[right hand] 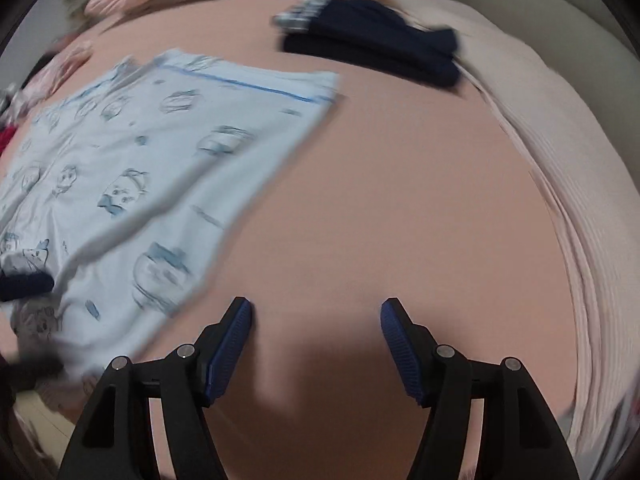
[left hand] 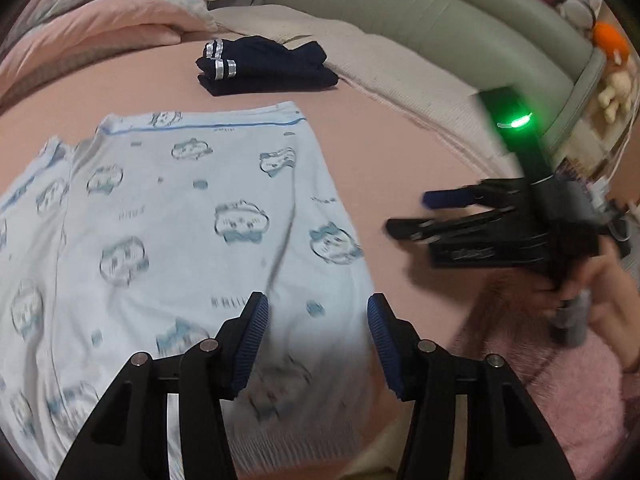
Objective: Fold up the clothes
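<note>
A pale blue garment (left hand: 168,216) printed with cartoon faces lies spread flat on the pink bed sheet (left hand: 380,148). It also shows at the left of the right wrist view, the pale blue garment (right hand: 132,184) blurred. My left gripper (left hand: 318,316) hovers over the garment's near right edge, open, nothing between its blue pads. My right gripper (right hand: 316,318) is open over bare sheet, to the right of the garment. In the left wrist view the right gripper (left hand: 404,212) appears at the right, held by a hand (left hand: 612,296), fingers apart and empty.
A folded dark navy garment (left hand: 266,66) with silver stripes lies at the far side of the sheet, the navy garment (right hand: 372,48) also in the right wrist view. Pink quilts (left hand: 100,20) are piled at the back left. A green headboard (left hand: 420,16) and plush toys (left hand: 612,72) stand right.
</note>
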